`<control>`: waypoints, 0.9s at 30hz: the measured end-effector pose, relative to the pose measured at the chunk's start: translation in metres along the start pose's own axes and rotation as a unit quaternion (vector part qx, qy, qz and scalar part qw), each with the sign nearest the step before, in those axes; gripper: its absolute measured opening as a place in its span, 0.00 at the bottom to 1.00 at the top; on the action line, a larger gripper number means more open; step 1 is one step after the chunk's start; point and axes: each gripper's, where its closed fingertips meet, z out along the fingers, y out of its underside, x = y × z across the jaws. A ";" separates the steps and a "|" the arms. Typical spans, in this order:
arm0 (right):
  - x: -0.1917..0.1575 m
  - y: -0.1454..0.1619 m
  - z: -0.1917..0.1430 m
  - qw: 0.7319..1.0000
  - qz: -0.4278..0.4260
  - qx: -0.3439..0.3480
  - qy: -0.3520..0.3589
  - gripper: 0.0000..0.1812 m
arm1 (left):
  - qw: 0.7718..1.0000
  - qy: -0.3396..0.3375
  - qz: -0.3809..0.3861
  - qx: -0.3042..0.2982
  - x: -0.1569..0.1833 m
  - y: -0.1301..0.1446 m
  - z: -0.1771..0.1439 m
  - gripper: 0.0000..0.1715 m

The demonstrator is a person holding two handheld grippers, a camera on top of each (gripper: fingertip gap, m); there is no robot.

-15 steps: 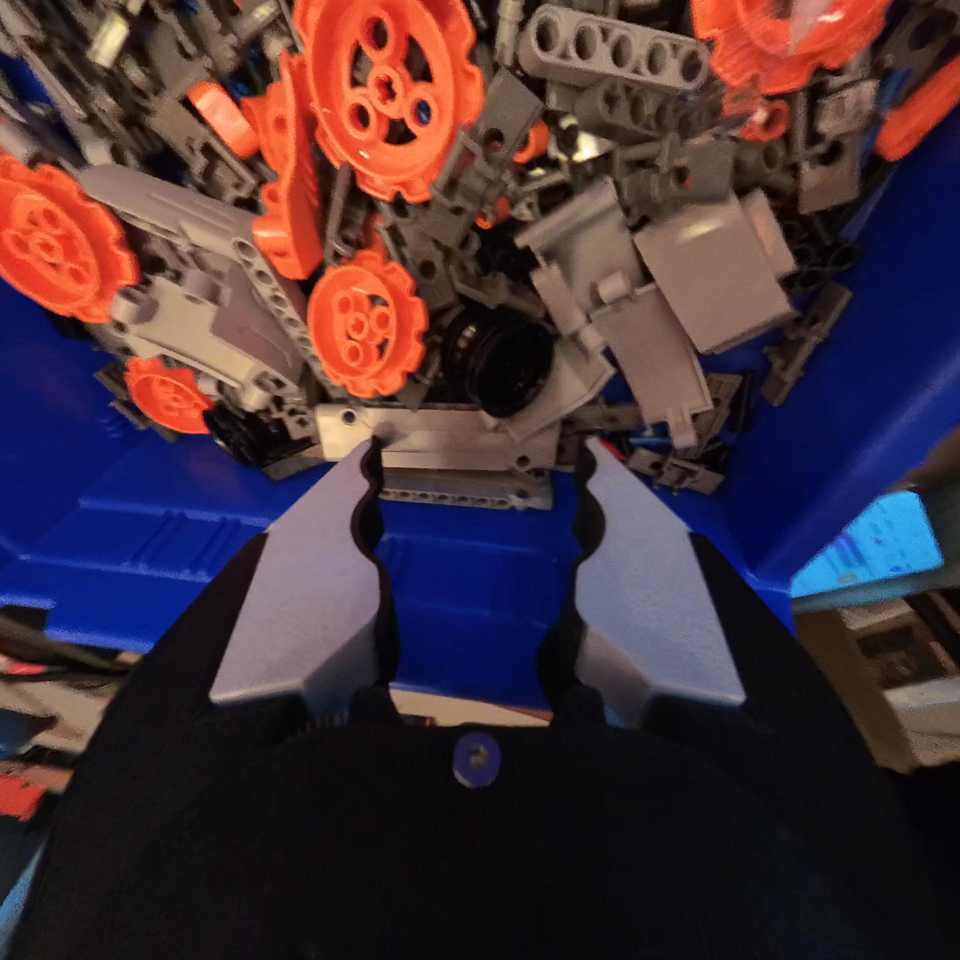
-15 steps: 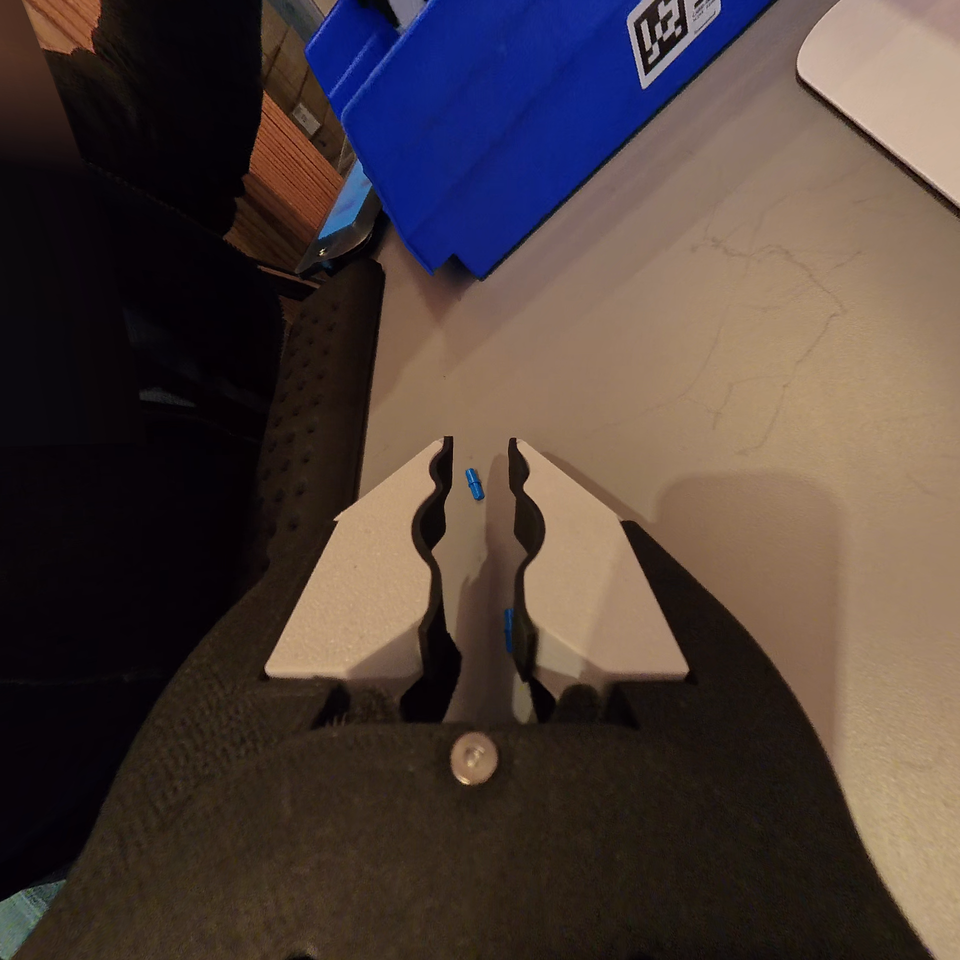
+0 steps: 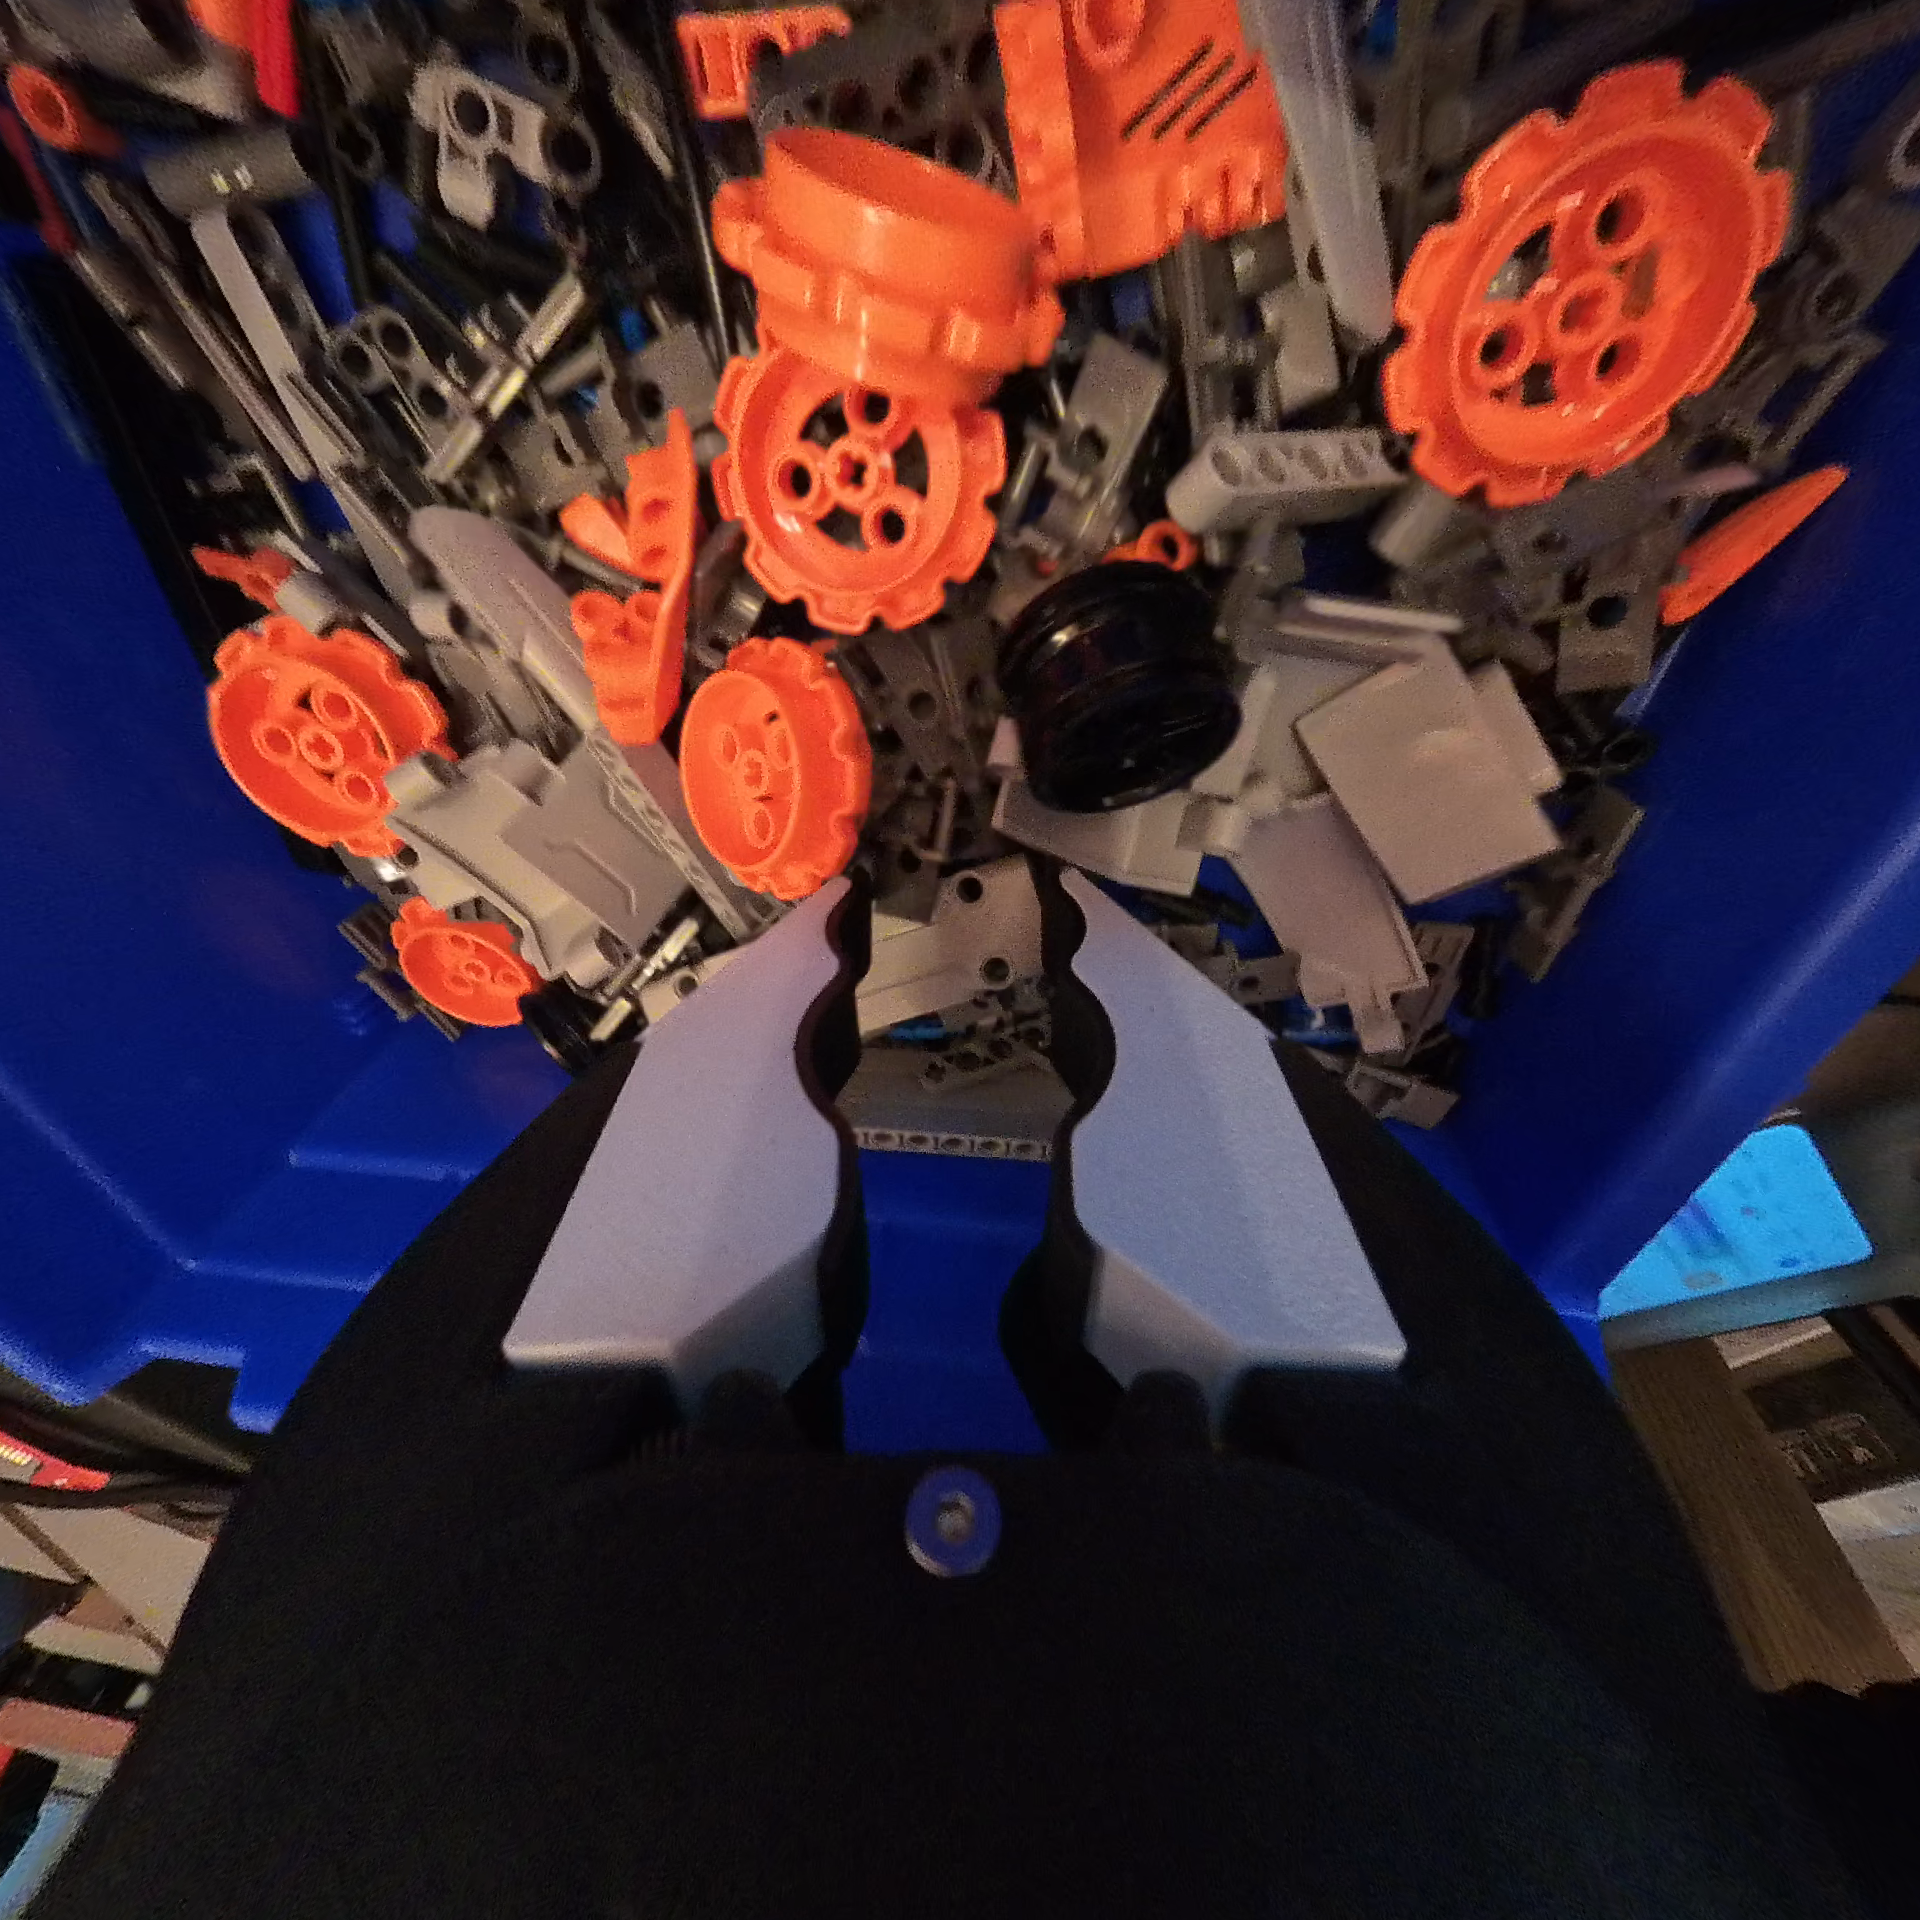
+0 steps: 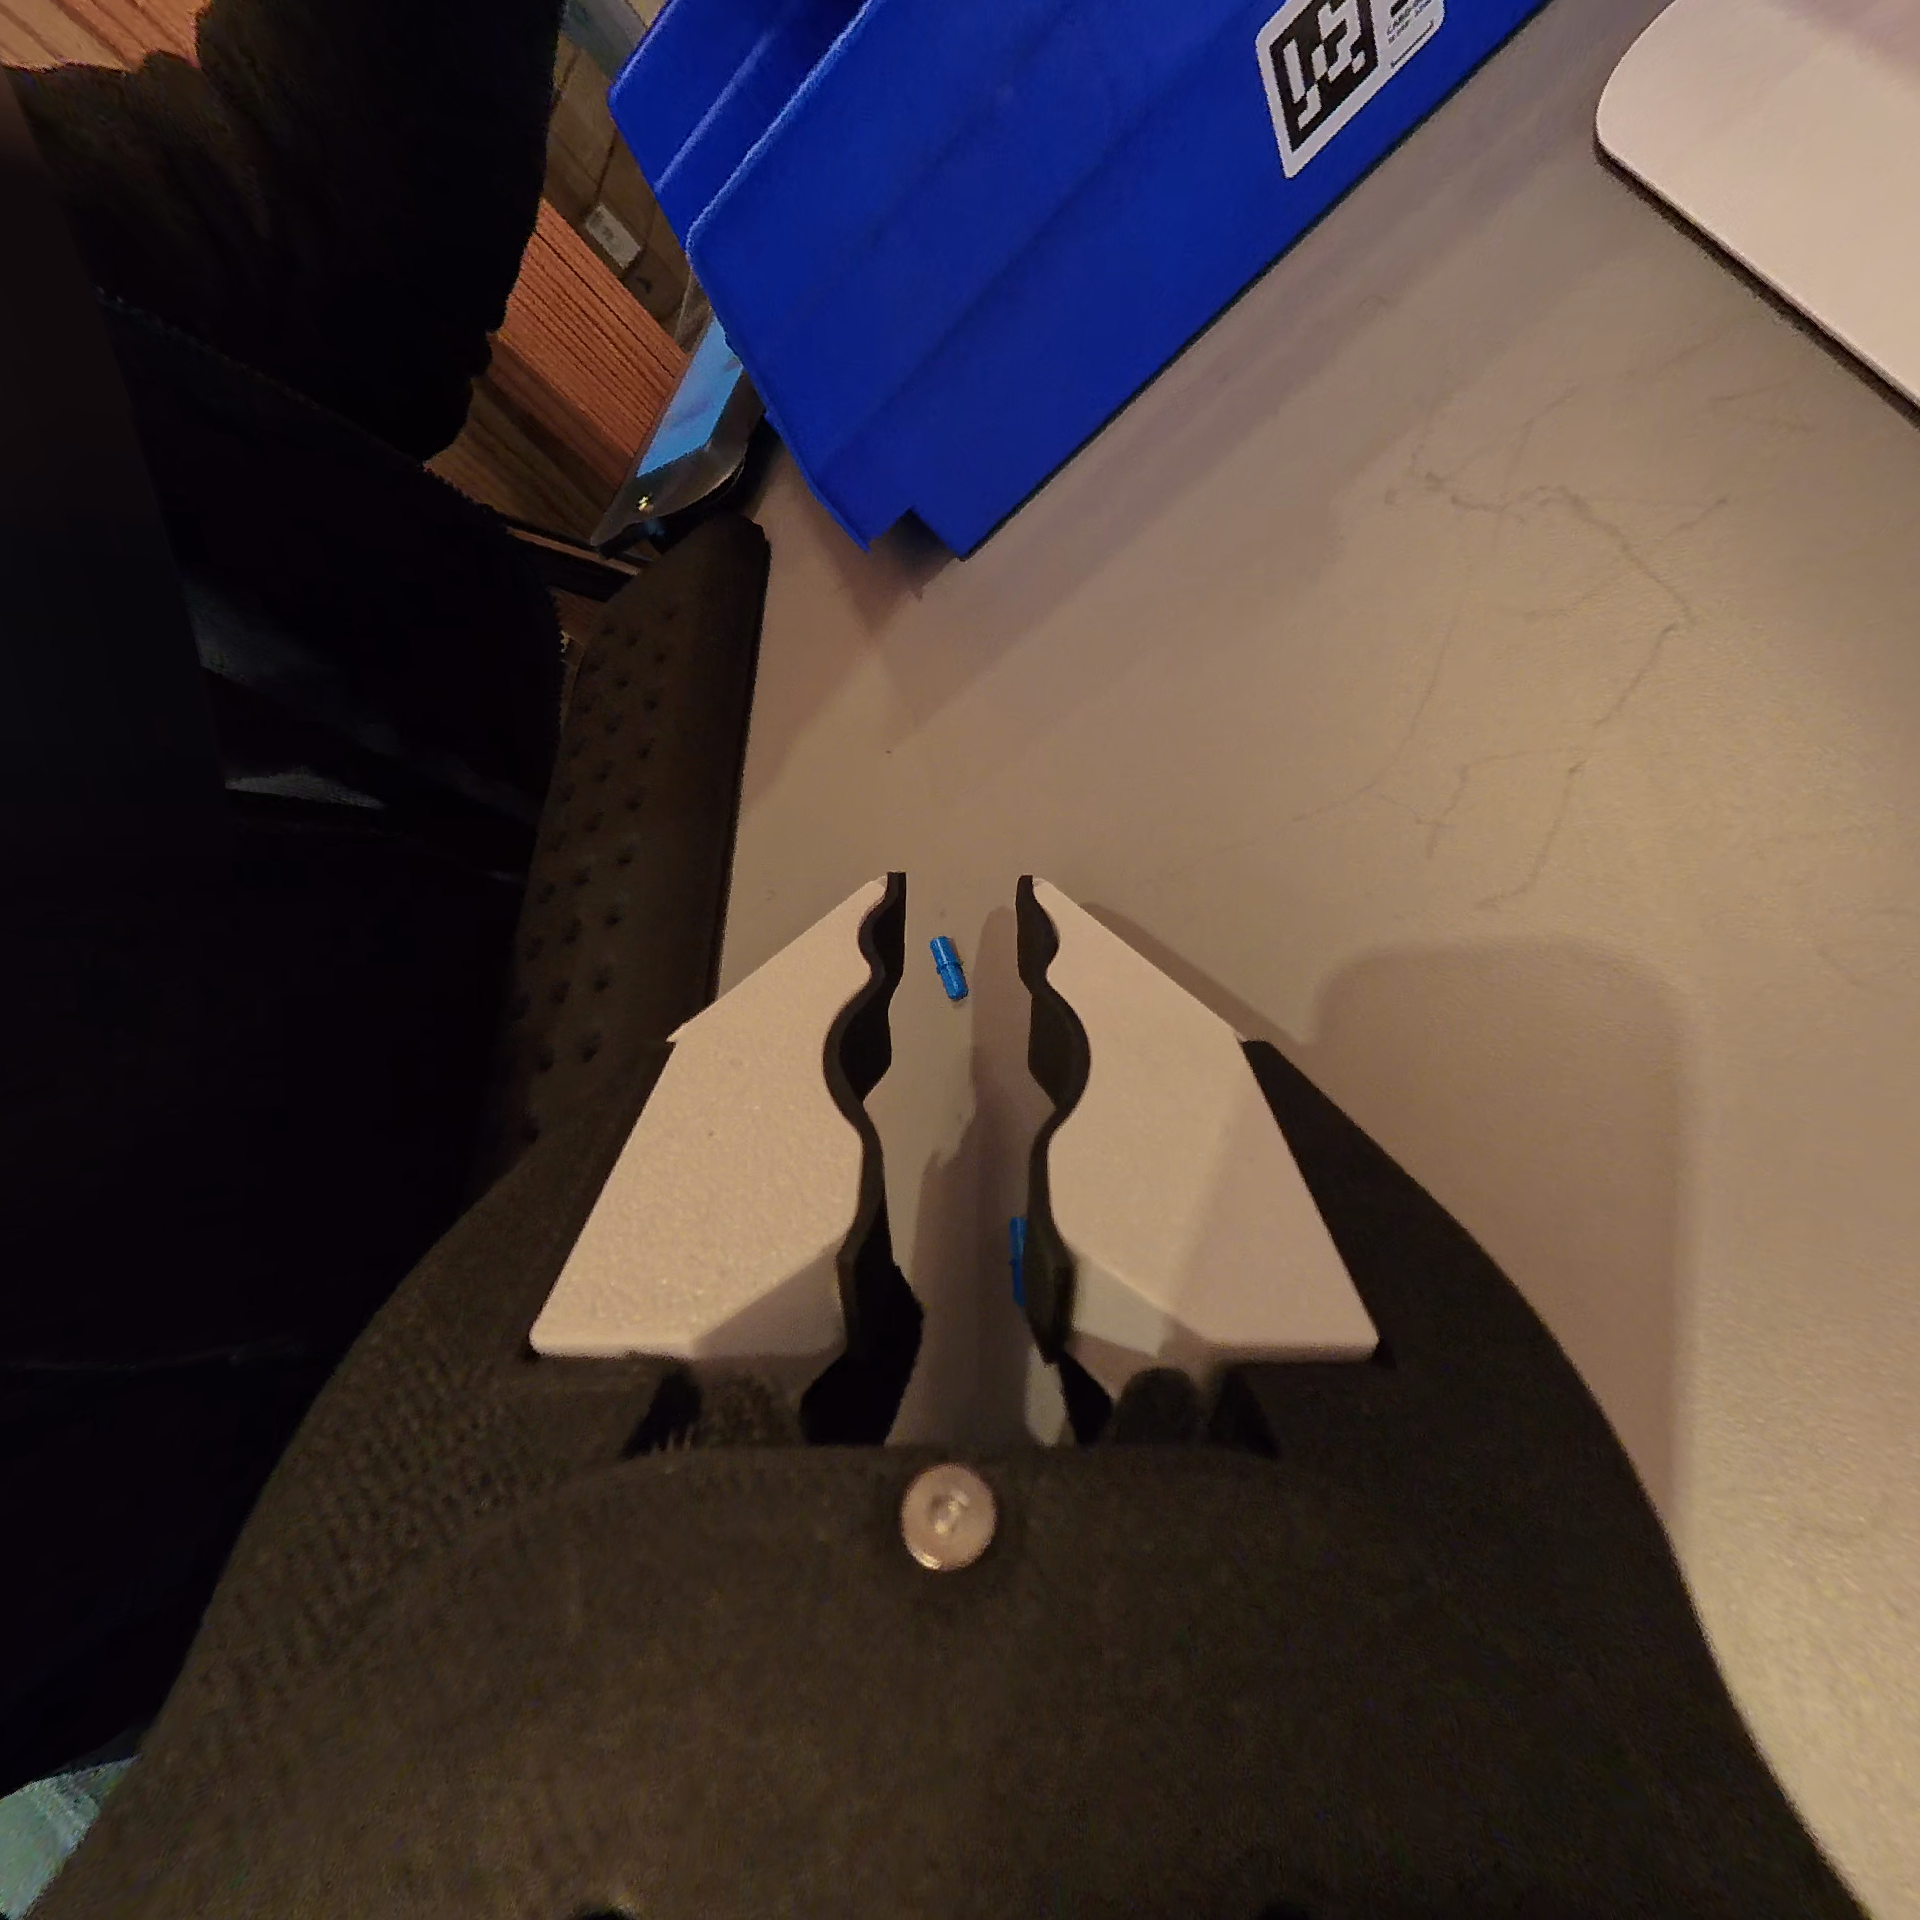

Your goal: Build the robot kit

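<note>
In the left wrist view, my left gripper (image 3: pixel 948 894) is inside a blue bin (image 3: pixel 156 935), at the near edge of a pile of building-set parts. Its jaws have closed in on a light grey panel piece (image 3: pixel 961 945) that fills the gap between them. Orange gear wheels (image 3: pixel 774 769) and a black wheel hub (image 3: pixel 1122 696) lie just beyond. In the right wrist view, my right gripper (image 4: pixel 961 883) rests low over a beige table (image 4: pixel 1455 831), its jaws slightly apart. A small blue pin (image 4: pixel 948 966) lies loose on the table between the fingertips. A second blue bit (image 4: pixel 1017 1257) shows by the right finger's inner edge.
The bin holds several orange wheels, grey beams and panels piled to the back. In the right wrist view, the blue bin (image 4: pixel 1039 260) with a black-and-white marker sticker (image 4: pixel 1351 73) stands ahead, a white board (image 4: pixel 1766 156) lies at the top right, and a black perforated pad (image 4: pixel 644 831) borders the table's left edge.
My left gripper has moved forward into the pile and its jaws have narrowed to about half around the grey piece. The right gripper and blue pin have not moved.
</note>
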 end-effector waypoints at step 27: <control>-0.001 -0.002 -0.001 1.000 -0.001 0.004 -0.003 0.11 | 0.997 0.004 -0.078 -0.018 -0.006 0.027 0.002 0.49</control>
